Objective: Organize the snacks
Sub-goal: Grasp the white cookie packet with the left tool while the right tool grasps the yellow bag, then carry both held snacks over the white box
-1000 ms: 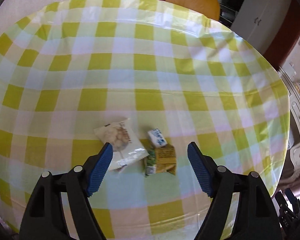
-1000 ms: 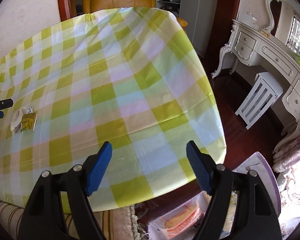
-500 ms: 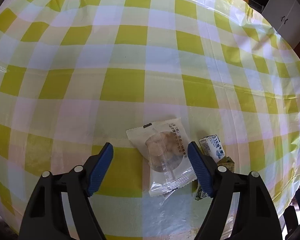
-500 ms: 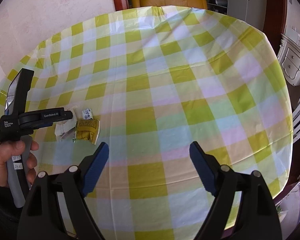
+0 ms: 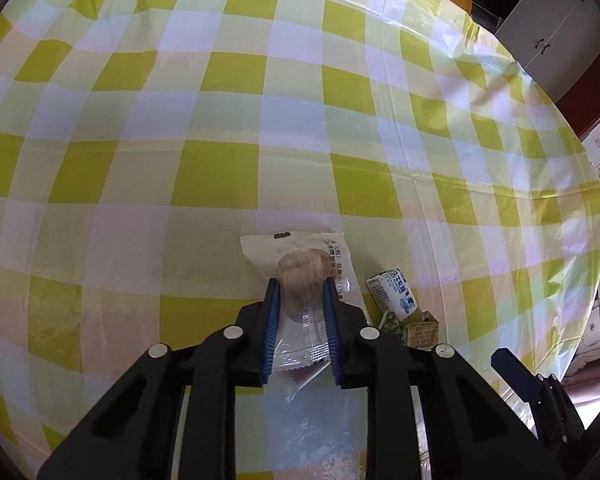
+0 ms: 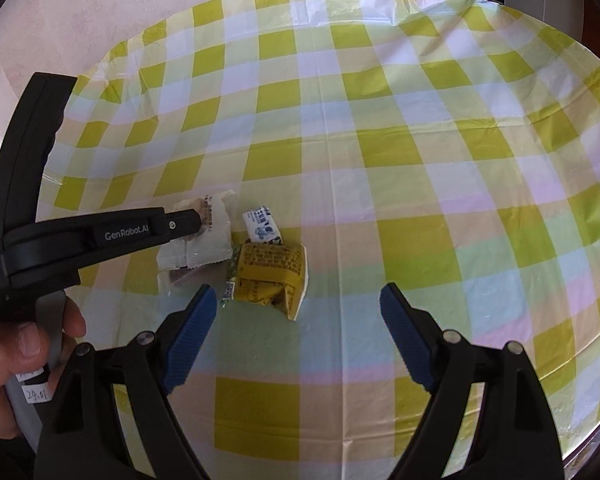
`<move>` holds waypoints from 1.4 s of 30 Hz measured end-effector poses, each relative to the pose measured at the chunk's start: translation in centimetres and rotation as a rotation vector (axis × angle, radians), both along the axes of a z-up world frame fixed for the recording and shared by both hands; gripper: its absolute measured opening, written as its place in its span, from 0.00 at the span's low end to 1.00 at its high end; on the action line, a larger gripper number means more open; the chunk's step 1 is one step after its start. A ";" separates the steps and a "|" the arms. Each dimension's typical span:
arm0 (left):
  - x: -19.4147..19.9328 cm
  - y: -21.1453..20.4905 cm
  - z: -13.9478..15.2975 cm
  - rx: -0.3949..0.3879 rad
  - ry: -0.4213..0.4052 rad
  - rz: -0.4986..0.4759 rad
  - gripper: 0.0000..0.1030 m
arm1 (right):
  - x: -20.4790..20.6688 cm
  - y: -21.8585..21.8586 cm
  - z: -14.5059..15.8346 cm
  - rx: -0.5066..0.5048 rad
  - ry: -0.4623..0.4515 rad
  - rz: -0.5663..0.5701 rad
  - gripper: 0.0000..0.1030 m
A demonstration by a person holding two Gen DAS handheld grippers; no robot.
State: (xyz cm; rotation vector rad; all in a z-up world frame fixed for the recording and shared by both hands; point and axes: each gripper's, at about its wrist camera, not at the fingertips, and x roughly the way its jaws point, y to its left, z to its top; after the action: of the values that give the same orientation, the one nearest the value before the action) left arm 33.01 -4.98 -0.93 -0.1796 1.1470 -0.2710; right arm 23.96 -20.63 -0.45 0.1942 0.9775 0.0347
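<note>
The left gripper (image 5: 300, 300) has just been closed; its jaws are now clamped on the clear-wrapped pastry packet (image 5: 300, 264), low centre of the left wrist frame, on the checked tablecloth (image 5: 220, 120). The right gripper (image 6: 296, 320), jaws apart and empty, has been brought in beside the yellow snack packet (image 6: 270, 276) and small white-blue packet (image 6: 262, 229). First pick judged secured; lift pending.

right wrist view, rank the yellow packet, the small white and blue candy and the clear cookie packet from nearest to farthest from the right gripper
From the right gripper, whose fingers stand open:
1. Yellow packet, just ahead of the fingers, nearest.
2. Small white and blue candy, just behind the yellow packet. The cookie packet's near end lies about as close, so this is a narrow call.
3. Clear cookie packet, ahead and to the left, clamped in the left gripper.
</note>
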 end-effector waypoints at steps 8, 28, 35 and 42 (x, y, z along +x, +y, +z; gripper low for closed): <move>0.4 0.2 -0.1 -0.031 0.009 0.014 0.61 | 2.6 2.1 -1.9 -0.046 0.025 0.019 0.72; -1.2 -1.8 2.3 0.154 -0.082 0.040 0.42 | -1.9 -4.0 0.2 -0.035 -0.017 -0.082 0.39; -6.2 -6.3 4.7 0.042 -0.106 -0.104 0.42 | -6.8 -8.7 1.8 -0.119 -0.035 -0.171 0.39; -11.9 -13.5 5.6 -0.068 -0.085 -0.317 0.42 | -12.8 -15.0 1.8 -0.195 -0.011 -0.301 0.39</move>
State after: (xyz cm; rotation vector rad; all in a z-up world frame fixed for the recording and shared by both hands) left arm 21.10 -18.46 4.63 -0.0447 1.0800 -0.5932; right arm 11.14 -35.62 1.37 0.1600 0.9263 -0.3341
